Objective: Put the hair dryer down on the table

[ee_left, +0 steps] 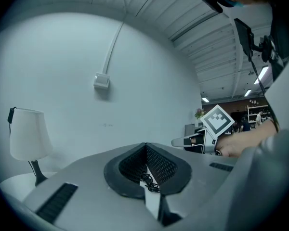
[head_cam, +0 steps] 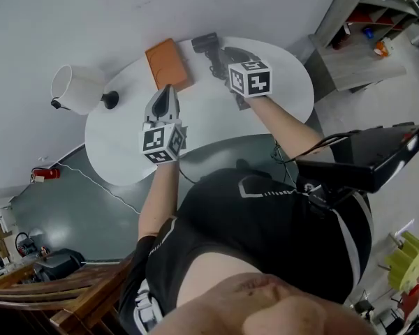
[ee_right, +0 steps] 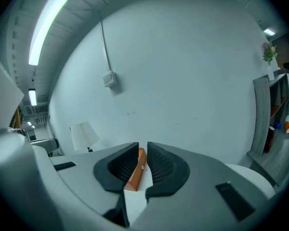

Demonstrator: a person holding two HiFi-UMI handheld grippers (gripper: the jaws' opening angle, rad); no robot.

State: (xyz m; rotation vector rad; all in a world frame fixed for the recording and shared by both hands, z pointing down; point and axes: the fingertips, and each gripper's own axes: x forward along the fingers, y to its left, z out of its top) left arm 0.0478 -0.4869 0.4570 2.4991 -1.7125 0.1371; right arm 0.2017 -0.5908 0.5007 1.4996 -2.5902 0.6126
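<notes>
The dark hair dryer (head_cam: 208, 47) lies on the white oval table (head_cam: 126, 145), near its far edge, beside the orange box (head_cam: 169, 63). My right gripper (head_cam: 227, 51) hovers just right of the dryer and does not hold it. Only a narrow slit (ee_right: 142, 150) parts its jaws, and nothing is between them; the orange box (ee_right: 136, 174) shows through the slit. My left gripper (head_cam: 166, 89) hangs over the table's middle, in front of the box, with its tips touching (ee_left: 145, 146) and nothing held. A bit of black cord (ee_left: 150, 182) shows on the table below those tips.
A white-shaded lamp (head_cam: 73, 88) stands at the table's left end. A grey shelf unit (head_cam: 363, 33) with small items is on the floor to the right. A wooden chair (head_cam: 70, 292) is at the lower left. The right gripper's marker cube (ee_left: 216, 121) shows in the left gripper view.
</notes>
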